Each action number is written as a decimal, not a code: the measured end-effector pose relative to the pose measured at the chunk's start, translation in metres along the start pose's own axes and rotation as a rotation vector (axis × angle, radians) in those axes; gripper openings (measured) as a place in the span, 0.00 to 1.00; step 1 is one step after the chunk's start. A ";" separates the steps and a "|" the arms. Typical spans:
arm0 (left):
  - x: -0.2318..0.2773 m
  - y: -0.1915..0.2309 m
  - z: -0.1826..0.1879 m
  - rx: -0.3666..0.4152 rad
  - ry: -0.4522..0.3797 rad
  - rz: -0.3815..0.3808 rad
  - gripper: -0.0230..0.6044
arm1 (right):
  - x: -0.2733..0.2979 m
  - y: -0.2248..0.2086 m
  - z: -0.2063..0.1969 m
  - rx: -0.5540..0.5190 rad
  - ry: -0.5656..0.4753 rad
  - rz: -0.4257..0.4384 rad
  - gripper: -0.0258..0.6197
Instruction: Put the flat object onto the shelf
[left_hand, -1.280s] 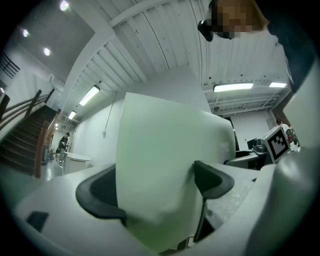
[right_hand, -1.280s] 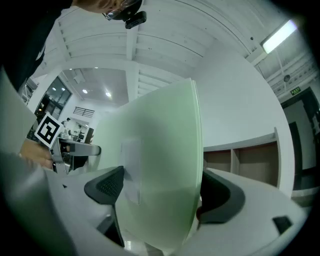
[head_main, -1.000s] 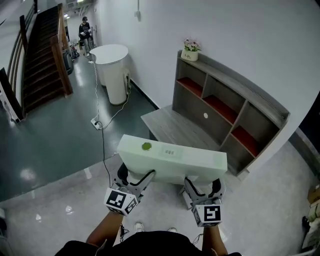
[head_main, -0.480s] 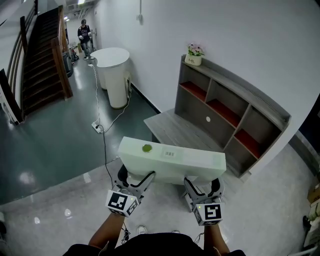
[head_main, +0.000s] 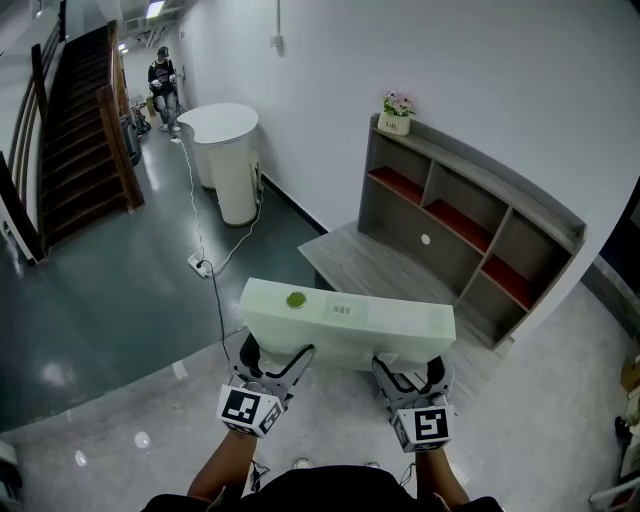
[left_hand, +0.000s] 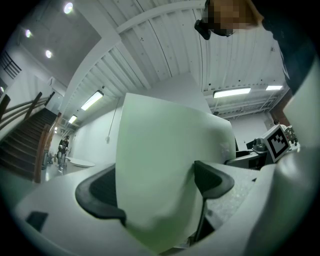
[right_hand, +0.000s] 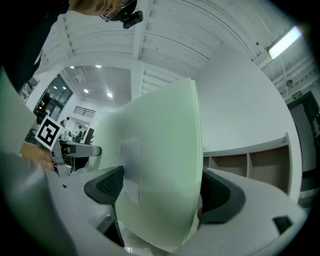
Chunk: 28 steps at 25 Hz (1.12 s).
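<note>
I hold a pale green flat board (head_main: 345, 318) level in front of me, with a green round spot and a small label on its top. My left gripper (head_main: 272, 362) is shut on the board's near left edge, and my right gripper (head_main: 405, 370) is shut on its near right edge. In the left gripper view the board (left_hand: 165, 175) fills the gap between the black pads (left_hand: 212, 179). The right gripper view shows the board (right_hand: 160, 175) edge-on between its pads (right_hand: 105, 186). The grey shelf unit (head_main: 470, 215) with red-floored compartments stands ahead on the right, against the white wall.
A small flower pot (head_main: 397, 112) sits on the shelf's top left end. A low grey platform (head_main: 375, 262) lies before the shelf. A white round counter (head_main: 228, 150), a cable with a power strip (head_main: 200, 265), a staircase (head_main: 70, 120) and a distant person (head_main: 160, 75) are on the left.
The shelf and platform have shifted slightly right and lower in the head view. The board stays gripped at both ends. The distant person has moved a little.
</note>
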<state>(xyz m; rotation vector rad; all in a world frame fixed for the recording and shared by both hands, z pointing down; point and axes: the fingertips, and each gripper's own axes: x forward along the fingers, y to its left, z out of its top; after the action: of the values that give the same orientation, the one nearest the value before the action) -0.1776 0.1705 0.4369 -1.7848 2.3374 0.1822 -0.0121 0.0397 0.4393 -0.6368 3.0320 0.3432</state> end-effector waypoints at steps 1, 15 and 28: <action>-0.001 0.005 0.001 0.006 -0.002 -0.010 0.76 | 0.001 0.005 0.001 0.003 -0.005 -0.007 0.77; 0.017 0.014 -0.001 -0.010 -0.002 -0.060 0.76 | 0.011 0.001 0.003 0.019 -0.001 -0.060 0.77; 0.096 0.003 -0.011 0.012 -0.005 -0.053 0.76 | 0.055 -0.069 -0.011 0.030 -0.006 -0.055 0.77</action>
<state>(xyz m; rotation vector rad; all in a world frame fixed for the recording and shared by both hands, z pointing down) -0.2059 0.0790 0.4253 -1.8360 2.2795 0.1643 -0.0350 -0.0456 0.4316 -0.7134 3.0008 0.2975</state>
